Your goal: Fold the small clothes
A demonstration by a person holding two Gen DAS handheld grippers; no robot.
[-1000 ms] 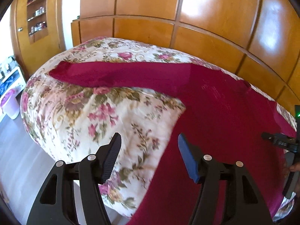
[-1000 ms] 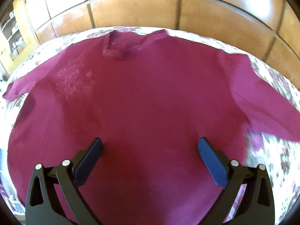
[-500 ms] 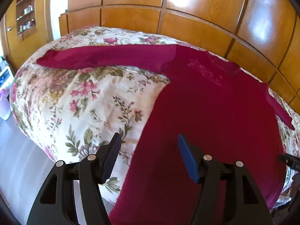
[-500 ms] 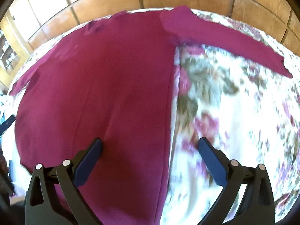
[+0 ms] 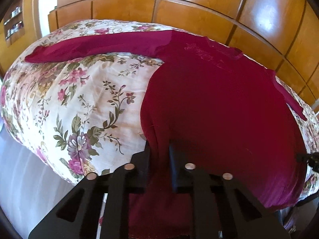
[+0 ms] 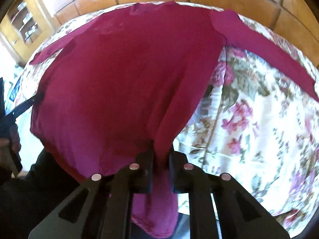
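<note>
- Both pairs of fingers, spread wide a second ago, have come to the near hem: the left gripper [image 5: 159, 149] is closing with cloth already pinched between its fingers, and the right gripper [image 6: 161, 155] is clenched on the opposite corner.
- Crimson long-sleeved shirt [image 5: 219, 109] lies flat on the floral bed [image 5: 83, 99], running away from the fingers.
- Likely light, limp and stretchy; hem corners are sound holds.
- Long axis: hem nearest, collar far; sleeves splay sideways.
</note>
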